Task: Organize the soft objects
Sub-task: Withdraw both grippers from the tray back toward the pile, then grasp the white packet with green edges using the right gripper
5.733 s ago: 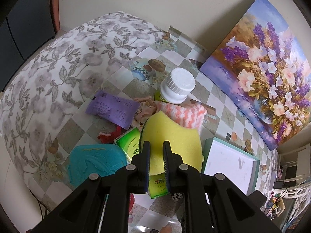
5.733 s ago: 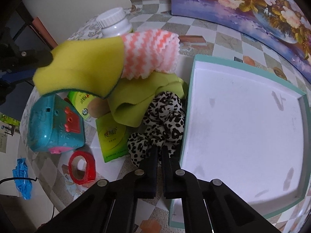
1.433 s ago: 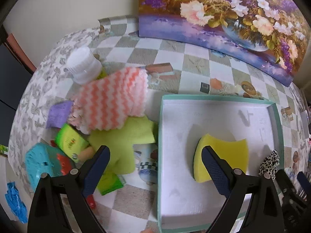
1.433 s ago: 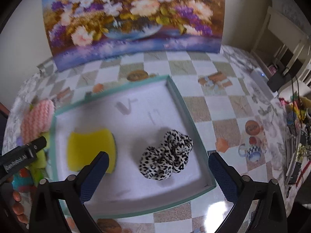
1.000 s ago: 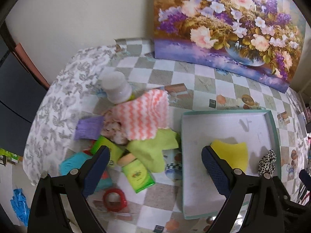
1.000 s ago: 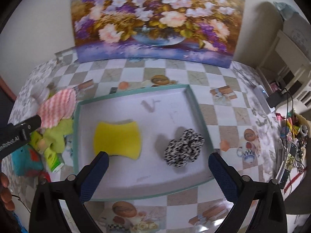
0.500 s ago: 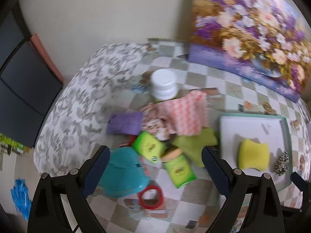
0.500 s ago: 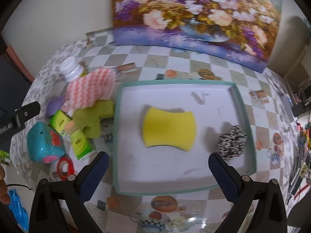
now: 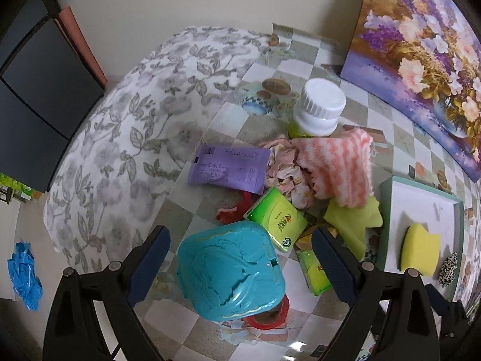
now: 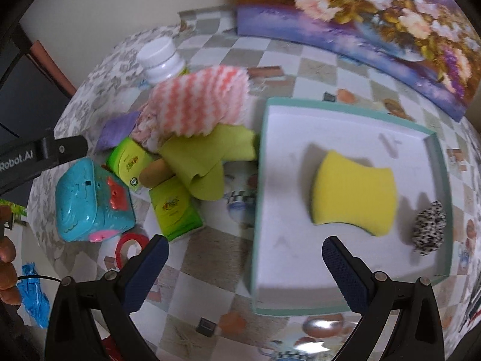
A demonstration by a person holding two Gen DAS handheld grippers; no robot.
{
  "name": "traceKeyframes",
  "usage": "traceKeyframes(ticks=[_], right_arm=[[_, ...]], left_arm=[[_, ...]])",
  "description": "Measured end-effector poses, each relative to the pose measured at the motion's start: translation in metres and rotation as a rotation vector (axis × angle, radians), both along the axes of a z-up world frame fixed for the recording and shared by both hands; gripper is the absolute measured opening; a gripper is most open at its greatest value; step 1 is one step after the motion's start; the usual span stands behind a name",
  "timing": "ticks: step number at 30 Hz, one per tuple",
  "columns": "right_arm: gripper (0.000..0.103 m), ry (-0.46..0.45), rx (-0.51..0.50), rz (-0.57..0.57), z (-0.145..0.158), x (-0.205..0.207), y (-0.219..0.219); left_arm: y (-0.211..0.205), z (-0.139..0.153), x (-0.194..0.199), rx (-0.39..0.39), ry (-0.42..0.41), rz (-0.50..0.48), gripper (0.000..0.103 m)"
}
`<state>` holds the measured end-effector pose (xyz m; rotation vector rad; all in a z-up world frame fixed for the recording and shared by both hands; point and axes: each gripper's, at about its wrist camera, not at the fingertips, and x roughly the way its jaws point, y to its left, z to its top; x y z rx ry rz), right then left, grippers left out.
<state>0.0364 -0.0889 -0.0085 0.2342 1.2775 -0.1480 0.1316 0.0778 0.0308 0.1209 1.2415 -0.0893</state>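
The sponge looks porous and matt. The striped cloth is fluffy, ridged pile; the green cloth is thin, smooth and matt. The scrunchie is soft printed fabric. The teal toy is glossy moulded plastic. The packets are shiny film. The tablecloth gleams like oilcloth.

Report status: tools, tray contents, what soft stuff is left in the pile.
Both tools open, empty. Yellow sponge and leopard scrunchie lie in tray. Pink striped cloth and green cloth left, heaped among tissue packs.
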Motion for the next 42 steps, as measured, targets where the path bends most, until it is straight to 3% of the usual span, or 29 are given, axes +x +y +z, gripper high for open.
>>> traceKeyframes(ticks=[21, 24, 28, 40, 42], right_arm=[[0.101, 0.029, -0.025, 0.129, -0.041, 0.029, 0.044], [0.092, 0.024, -0.025, 0.142, -0.039, 0.030, 0.053], [0.089, 0.019, -0.031, 0.168, -0.040, 0.034, 0.062], [0.072, 0.055, -0.043, 0.211, -0.070, 0.041, 0.085], [0.065, 0.050, -0.049, 0.221, -0.070, 0.041, 0.088]], left_arm=[[0.004, -0.040, 0.036, 0.010, 0.107, -0.005, 0.095], [0.003, -0.042, 0.038, 0.012, 0.109, -0.008, 0.095], [0.001, -0.045, 0.039, 0.016, 0.113, -0.015, 0.095], [-0.008, -0.054, 0.039, 0.039, 0.130, -0.049, 0.095], [-0.007, -0.055, 0.039, 0.042, 0.131, -0.049, 0.095]])
